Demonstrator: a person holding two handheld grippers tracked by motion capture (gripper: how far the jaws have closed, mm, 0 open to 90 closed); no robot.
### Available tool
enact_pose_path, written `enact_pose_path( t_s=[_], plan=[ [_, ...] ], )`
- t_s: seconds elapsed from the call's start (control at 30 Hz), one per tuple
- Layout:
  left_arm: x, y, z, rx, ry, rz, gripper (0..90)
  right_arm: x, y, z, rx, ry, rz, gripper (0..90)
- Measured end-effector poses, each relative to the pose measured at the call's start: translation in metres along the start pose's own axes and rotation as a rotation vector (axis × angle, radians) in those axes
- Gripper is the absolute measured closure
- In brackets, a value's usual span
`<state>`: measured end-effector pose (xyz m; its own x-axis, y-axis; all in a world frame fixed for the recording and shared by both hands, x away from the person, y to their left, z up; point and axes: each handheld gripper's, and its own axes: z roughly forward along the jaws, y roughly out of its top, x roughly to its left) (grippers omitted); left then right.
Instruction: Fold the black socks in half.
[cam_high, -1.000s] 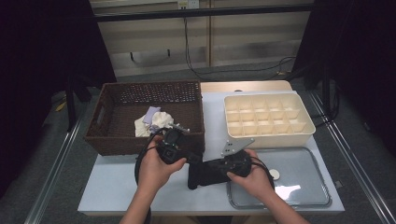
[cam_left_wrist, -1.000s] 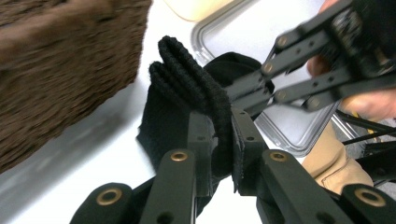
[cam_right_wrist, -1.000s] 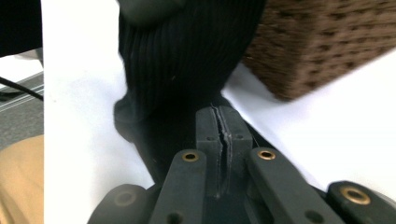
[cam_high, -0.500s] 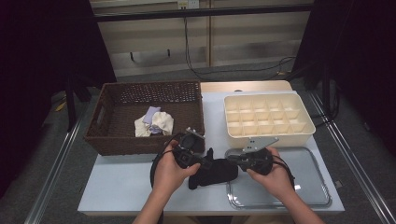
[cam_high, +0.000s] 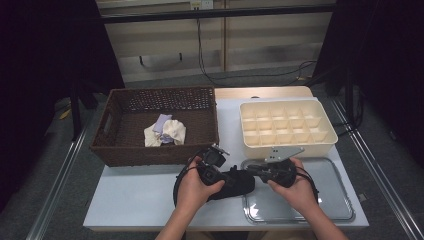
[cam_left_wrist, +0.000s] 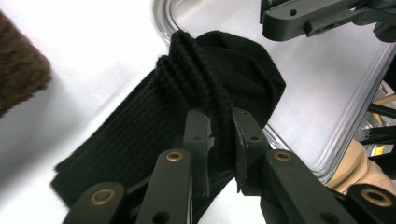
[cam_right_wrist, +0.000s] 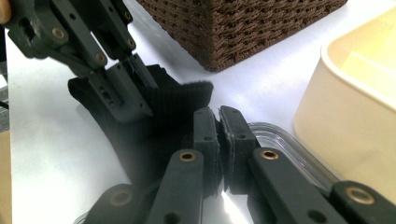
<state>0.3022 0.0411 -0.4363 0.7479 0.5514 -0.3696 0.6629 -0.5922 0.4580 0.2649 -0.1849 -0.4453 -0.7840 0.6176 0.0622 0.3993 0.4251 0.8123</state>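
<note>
Left gripper (cam_left_wrist: 219, 135) pinches a bunched fold of the black ribbed sock (cam_left_wrist: 140, 126), jaws just easing wider yet pads on the knit. Right gripper (cam_right_wrist: 218, 135) sits clamped tight, nothing visible between its pads. That sock lies crumpled on the white table (cam_high: 135, 200), its toe lapping the metal tray's (cam_high: 330, 210) rim. Beyond stand the wicker basket (cam_high: 115, 150) and cream compartment box (cam_high: 325, 142).

I saw a black ribbed sock (cam_left_wrist: 187, 112), folded over on itself, lying flat on the white table with its rounded end overlapping the rim of the metal tray (cam_high: 300, 212). A bunched ridge of its knit stood up near the middle. From above, it lay just in front of the wicker basket (cam_high: 155, 150).
</note>
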Motion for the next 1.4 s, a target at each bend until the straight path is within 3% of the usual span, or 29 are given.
enact_pose_path(
  t_s=[0.1, 0.3, 0.37, 0.43, 0.83, 0.93, 1.0, 1.07, 1.13, 1.23, 1.3, 1.4],
  plan=[
    [-0.002, -0.001, 0.0, -0.035, -0.023, -0.007, 69.8, 0.001, -0.001, 0.001, 0.003, 0.002, 0.005, 85.3],
    [-0.004, -0.001, -0.012, -0.054, 0.003, 0.021, 61.0, 0.002, -0.002, 0.003, -0.002, 0.003, 0.01, 85.3],
    [-0.003, -0.002, -0.017, -0.073, -0.005, 0.008, 59.8, 0.003, -0.001, 0.003, -0.003, 0.005, 0.006, 85.3],
    [-0.002, -0.004, -0.022, -0.085, 0.001, -0.02, 61.1, 0.003, 0.0, 0.004, -0.005, 0.006, 0.008, 85.2],
    [0.015, -0.026, -0.032, -0.116, 0.015, -0.06, 63.0, 0.017, 0.012, 0.023, -0.005, 0.044, -0.011, 83.6],
    [0.018, -0.034, -0.03, -0.122, 0.011, -0.068, 65.9, 0.023, 0.017, 0.032, 0.02, 0.054, -0.025, 83.6],
    [0.02, -0.039, -0.029, -0.122, 0.033, -0.063, 68.4, 0.027, 0.018, 0.037, 0.023, 0.067, -0.033, 82.5],
    [0.022, -0.043, -0.028, -0.135, 0.02, -0.081, 68.3, 0.029, 0.018, 0.038, 0.029, 0.053, -0.043, 81.1],
    [0.024, -0.046, -0.028, -0.131, 0.026, -0.08, 67.3, 0.03, 0.017, 0.038, 0.033, 0.037, -0.044, 77.9],
    [0.024, -0.047, -0.03, -0.139, 0.032, -0.083, 66.6, 0.033, 0.014, 0.041, 0.063, 0.053, -0.052, 69.3],
    [0.024, -0.048, -0.032, -0.144, 0.039, -0.077, 66.3, 0.035, 0.012, 0.042, 0.089, 0.035, -0.082, 70.4],
    [0.027, -0.05, -0.036, -0.153, 0.049, -0.073, 63.7, 0.033, 0.005, 0.046, 0.144, 0.016, -0.115, 78.9]
  ],
)
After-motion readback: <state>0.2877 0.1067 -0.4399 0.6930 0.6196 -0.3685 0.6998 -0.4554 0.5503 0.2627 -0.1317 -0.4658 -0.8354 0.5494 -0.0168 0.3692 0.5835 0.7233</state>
